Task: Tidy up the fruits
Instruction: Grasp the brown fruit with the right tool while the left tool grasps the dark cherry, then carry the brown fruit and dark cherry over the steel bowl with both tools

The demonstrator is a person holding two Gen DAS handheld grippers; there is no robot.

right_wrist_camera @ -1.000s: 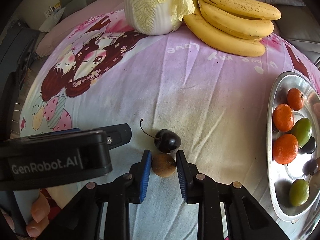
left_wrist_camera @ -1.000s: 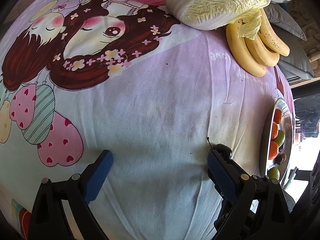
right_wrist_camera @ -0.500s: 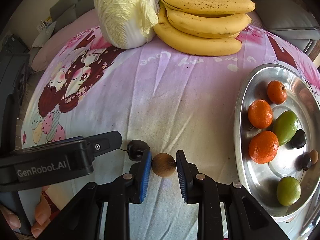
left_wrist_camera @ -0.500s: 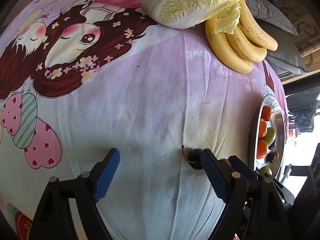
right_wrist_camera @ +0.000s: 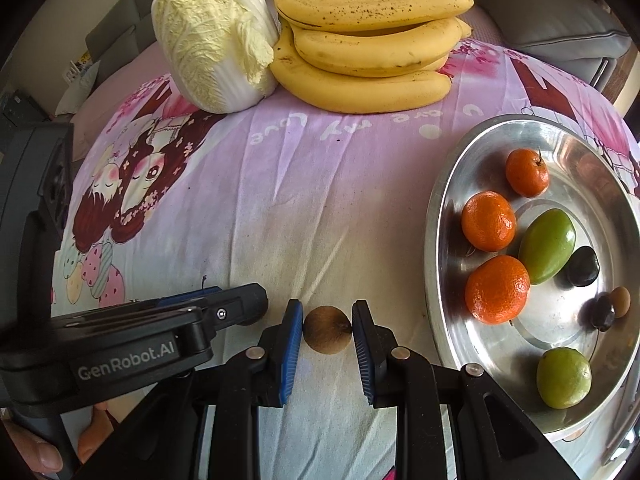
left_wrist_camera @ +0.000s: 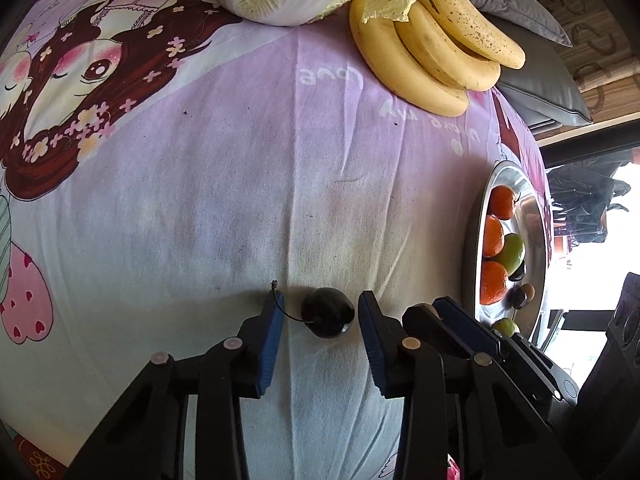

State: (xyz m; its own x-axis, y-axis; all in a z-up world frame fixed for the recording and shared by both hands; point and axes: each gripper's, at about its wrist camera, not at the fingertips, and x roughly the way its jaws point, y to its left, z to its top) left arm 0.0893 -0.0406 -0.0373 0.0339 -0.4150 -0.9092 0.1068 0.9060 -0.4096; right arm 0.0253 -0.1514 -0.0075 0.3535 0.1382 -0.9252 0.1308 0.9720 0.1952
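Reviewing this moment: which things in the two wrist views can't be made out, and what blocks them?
- Cherry: in the right wrist view, hidden behind the left tool's body; only its stem tip shows.
- Brown fruit: in the left wrist view, hidden behind the right tool.
- Metal tray: its near edge is cut off by the lens rim.
- Left tool: whether its pads touch the cherry is unclear.

A matt, creased cotton-like cloth (right_wrist_camera: pixel 320 208) is being shown beneath a polished, mirror-bright metal tray (right_wrist_camera: pixel 440 240). A glossy dark cherry (left_wrist_camera: pixel 328 312) and a dull, rough-skinned brown fruit (right_wrist_camera: pixel 327 330) are being seen between matt black plastic fingers with ribbed blue pads (right_wrist_camera: pixel 290 344).
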